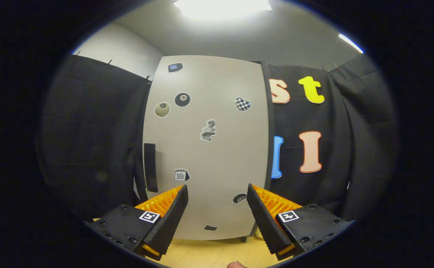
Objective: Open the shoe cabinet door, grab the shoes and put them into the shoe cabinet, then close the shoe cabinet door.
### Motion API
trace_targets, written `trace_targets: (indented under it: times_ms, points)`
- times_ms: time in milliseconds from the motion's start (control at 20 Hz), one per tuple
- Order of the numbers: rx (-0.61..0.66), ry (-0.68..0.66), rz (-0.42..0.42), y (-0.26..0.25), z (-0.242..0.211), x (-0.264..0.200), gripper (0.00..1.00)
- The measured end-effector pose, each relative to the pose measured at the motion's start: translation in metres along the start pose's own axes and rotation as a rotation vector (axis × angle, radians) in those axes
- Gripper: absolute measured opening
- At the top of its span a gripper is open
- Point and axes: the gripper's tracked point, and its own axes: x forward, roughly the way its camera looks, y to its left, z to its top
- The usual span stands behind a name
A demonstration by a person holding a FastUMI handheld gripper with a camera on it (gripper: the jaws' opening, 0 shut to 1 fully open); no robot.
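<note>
The shoe cabinet [207, 149] stands dead ahead at twelve o'clock beyond the gripper [217, 195], its pale door [217, 167] closed and upright, with one dark vertical handle [150, 167] near its nine o'clock edge. Seven small stickers [208, 130] dot the door; an eighth dark patch at five o'clock is half hidden behind a fingertip. The jaws are released, wide apart, holding nothing. The cabinet rests on a light wooden floor [217, 253]. Black cloth [90, 141] hangs at nine and three o'clock, a white ceiling with one bright light panel [222, 6] above. A pale object beside the cabinet's foot at five o'clock is too hidden to identify.
</note>
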Motion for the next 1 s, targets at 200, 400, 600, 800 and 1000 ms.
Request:
trace_targets:
  times_ms: [200, 400, 600, 800, 1000]
  points:
    - [0.020, 0.026, -0.086, -0.057, -0.008, -0.026, 0.99]
    - [0.020, 0.031, -0.149, -0.098, -0.013, -0.046, 0.99]
    - [0.012, 0.039, -0.208, -0.131, -0.021, -0.066, 0.99]
    - [0.039, 0.056, -0.237, -0.148, -0.028, -0.080, 0.99]
    - [0.043, 0.049, -0.249, -0.158, -0.026, -0.090, 0.99]
